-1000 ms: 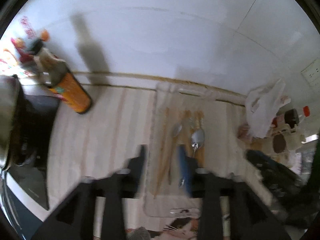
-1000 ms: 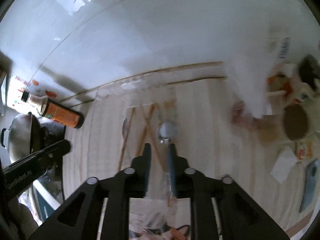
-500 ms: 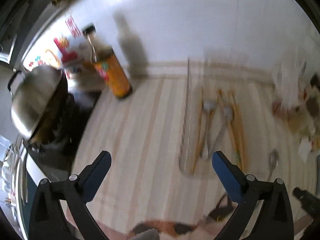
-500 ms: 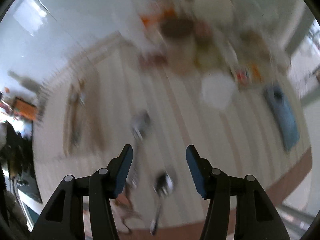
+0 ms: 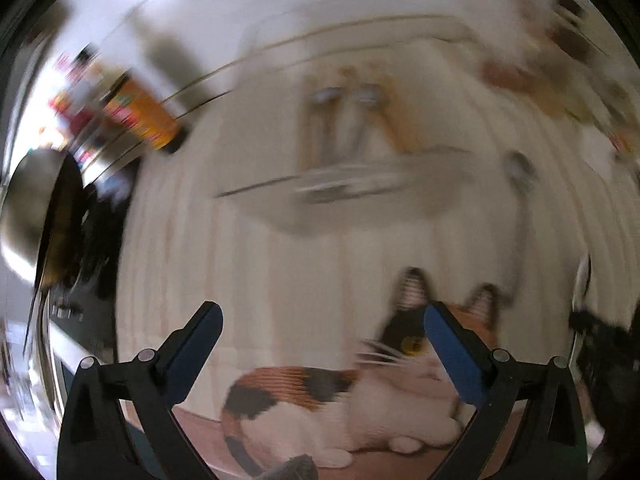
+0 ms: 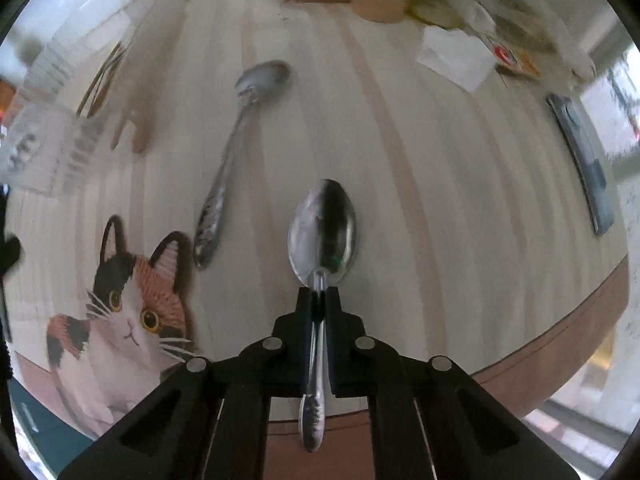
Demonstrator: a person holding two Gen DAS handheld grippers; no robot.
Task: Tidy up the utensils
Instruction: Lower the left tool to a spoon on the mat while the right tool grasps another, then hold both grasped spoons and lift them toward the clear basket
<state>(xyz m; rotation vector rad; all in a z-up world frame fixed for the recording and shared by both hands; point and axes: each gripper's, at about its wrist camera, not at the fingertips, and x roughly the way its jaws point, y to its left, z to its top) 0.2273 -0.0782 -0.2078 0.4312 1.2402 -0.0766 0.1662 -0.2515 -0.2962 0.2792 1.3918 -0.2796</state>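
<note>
Down came both grippers since the moment before, and the right gripper [image 6: 319, 294], which had been spread above the desk [image 6: 420, 184], was now closing on the neck of a spoon [image 6: 323, 228], its jaws pinching the thin stem with the bowl poking out ahead and the handle running back between the fingers. Just to its left a second spoon [image 6: 236, 152] lay loose on the pale striped wood, its handle end close to the ears of the printed cat picture [image 6: 132, 304]. Over on the other side, the left gripper [image 5: 320, 328] hung wide open with nothing between its blue pads [image 5: 452, 356], above that same cat. Farther back, badly blurred, the clear tray [image 5: 352, 176] held spoons and chopsticks, with an orange bottle [image 5: 144, 116] off to the left.
</note>
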